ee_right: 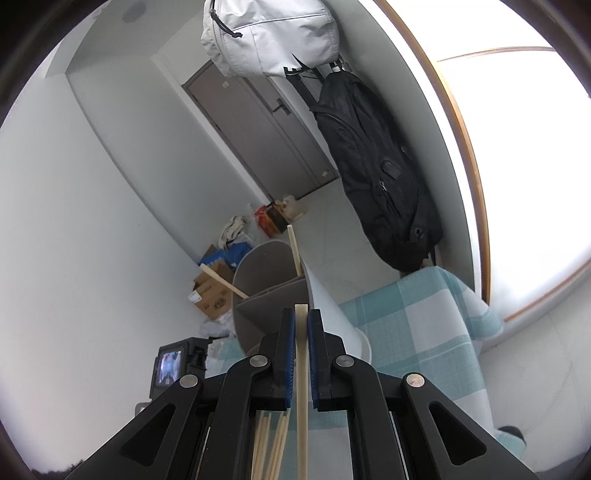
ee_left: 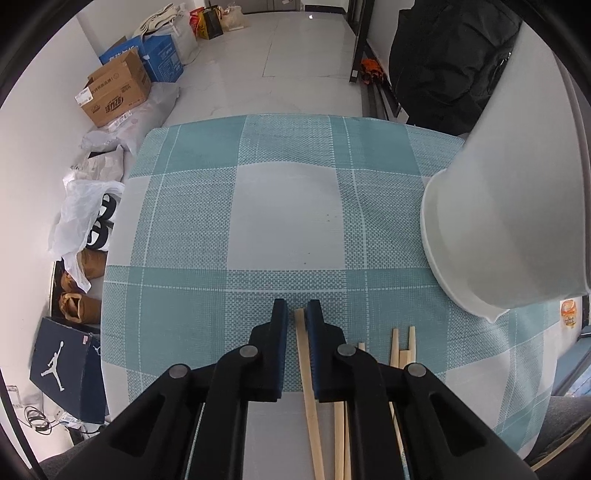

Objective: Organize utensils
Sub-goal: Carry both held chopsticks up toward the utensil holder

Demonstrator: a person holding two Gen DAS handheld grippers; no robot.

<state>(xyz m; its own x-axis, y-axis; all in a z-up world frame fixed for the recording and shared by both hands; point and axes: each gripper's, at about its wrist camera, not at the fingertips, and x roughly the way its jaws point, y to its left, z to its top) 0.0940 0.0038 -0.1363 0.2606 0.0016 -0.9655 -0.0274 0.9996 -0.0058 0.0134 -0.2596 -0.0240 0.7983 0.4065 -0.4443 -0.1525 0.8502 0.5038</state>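
In the left wrist view my left gripper (ee_left: 297, 312) hovers low over the teal checked tablecloth (ee_left: 258, 206), jaws slightly apart around a wooden chopstick (ee_left: 308, 391) that lies on the cloth. Several more chopsticks (ee_left: 400, 349) lie just to its right. A white utensil holder (ee_left: 495, 221) stands at the right. In the right wrist view my right gripper (ee_right: 301, 319) is shut on a chopstick (ee_right: 301, 369) and holds it up in front of the holder's (ee_right: 269, 288) divided opening. Two chopsticks (ee_right: 294, 247) stand in the holder.
Cardboard boxes (ee_left: 114, 92), plastic bags (ee_left: 85, 206) and a shoe box (ee_left: 66, 365) sit on the floor left of the table. A black backpack (ee_right: 376, 173) and a white bag (ee_right: 266, 33) hang on the wall behind. More chopsticks (ee_right: 275, 443) lie below my right gripper.
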